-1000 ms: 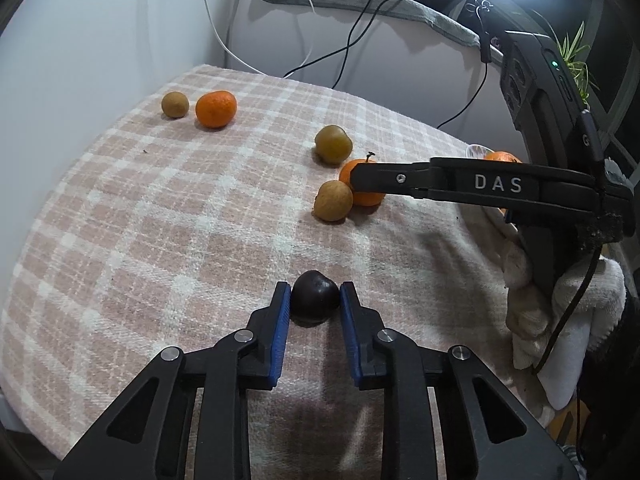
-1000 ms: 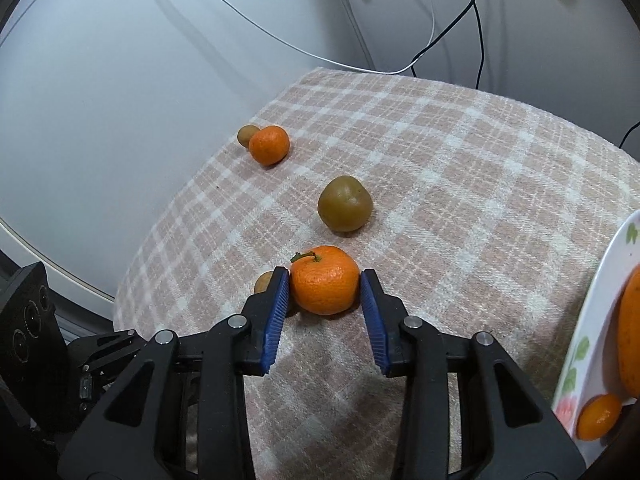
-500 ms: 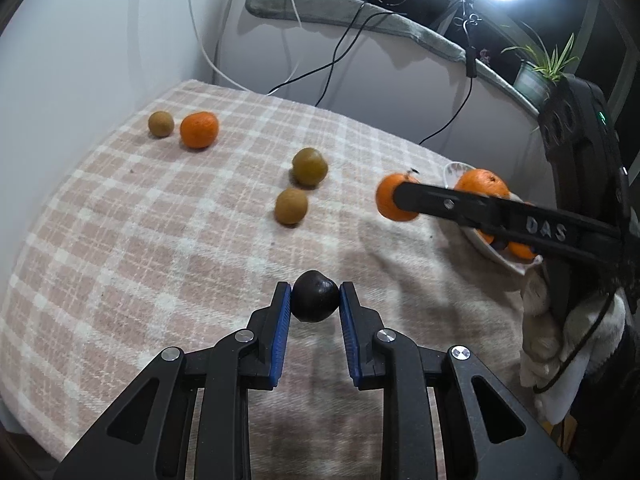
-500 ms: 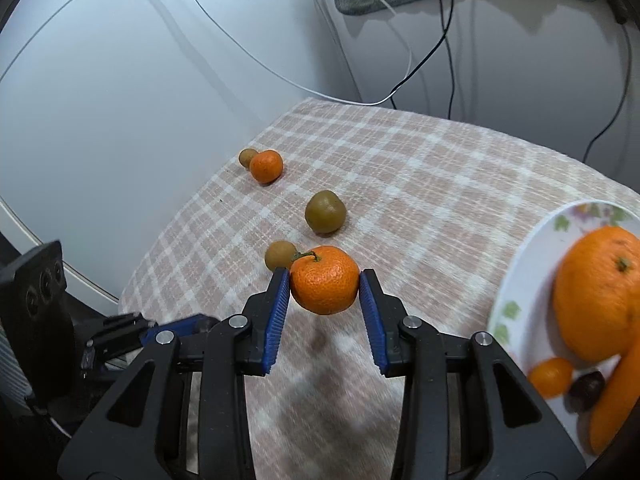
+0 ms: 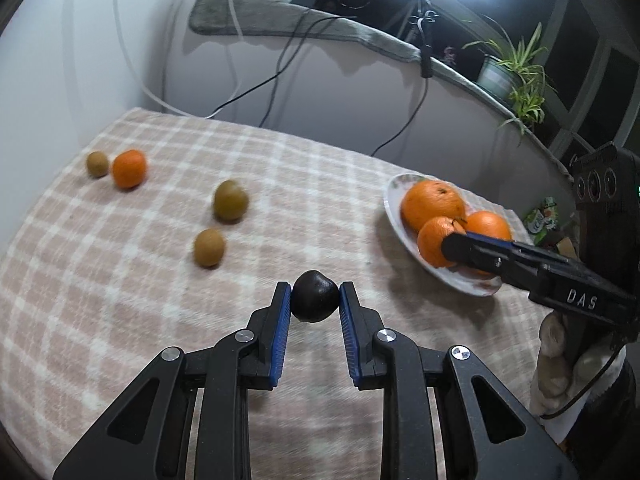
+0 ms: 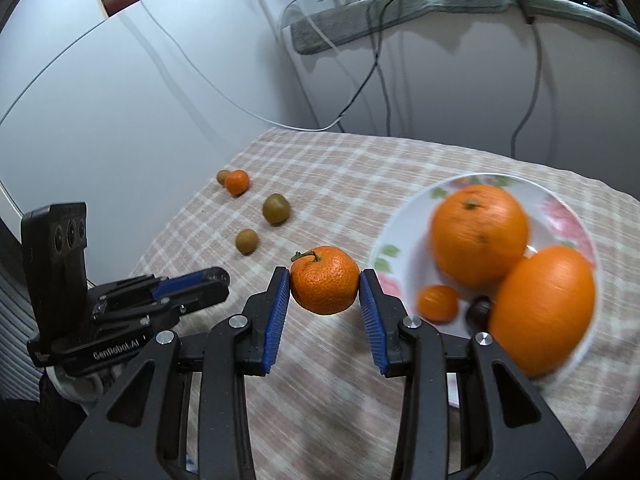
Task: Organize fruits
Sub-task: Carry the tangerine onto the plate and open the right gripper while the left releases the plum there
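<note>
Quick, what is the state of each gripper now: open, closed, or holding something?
Left gripper: closed on the dark fruit, lifted off the cloth.
Right gripper: closed on the stemmed mandarin, beside the plate.

checked tablecloth (image 5: 360, 184), plate (image 6: 560, 216), kiwis (image 5: 209, 247), mandarin (image 5: 129, 168)
</note>
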A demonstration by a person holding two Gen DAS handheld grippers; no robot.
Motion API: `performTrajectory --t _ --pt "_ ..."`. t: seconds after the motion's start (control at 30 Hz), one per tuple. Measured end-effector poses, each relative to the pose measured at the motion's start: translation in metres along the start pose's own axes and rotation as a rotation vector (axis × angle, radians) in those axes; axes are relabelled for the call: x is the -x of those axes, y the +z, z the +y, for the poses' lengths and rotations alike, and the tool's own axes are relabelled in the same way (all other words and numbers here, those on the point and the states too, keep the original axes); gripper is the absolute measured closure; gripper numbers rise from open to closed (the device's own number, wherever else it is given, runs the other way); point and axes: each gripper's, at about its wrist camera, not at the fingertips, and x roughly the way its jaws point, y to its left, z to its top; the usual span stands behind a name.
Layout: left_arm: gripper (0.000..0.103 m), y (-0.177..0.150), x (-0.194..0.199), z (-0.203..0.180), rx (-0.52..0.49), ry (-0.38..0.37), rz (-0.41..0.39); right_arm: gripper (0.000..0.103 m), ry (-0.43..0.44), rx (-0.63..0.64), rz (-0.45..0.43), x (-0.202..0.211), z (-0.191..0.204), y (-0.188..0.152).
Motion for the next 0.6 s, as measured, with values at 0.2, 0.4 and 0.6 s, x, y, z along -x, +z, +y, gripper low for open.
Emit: performTrajectory --t 0.2,0.4,0.6 --pt "0.08 0.01 -0.012 -0.017 -0.016 -0.037 0.001 0.065 -0.05 -0.008 -0.014 0.017 -0.014 -0.008" --pt "0.08 0.022 -0.027 -0.037 -0.048 -0.069 0.002 0.065 -0.098 -0.001 -0.012 0.024 -0.02 -0.016" --pt "0.08 0.031 -0.046 -0.052 -0.072 -0.087 0.015 0.065 -0.128 -0.003 -0.014 0.029 -0.028 -0.02"
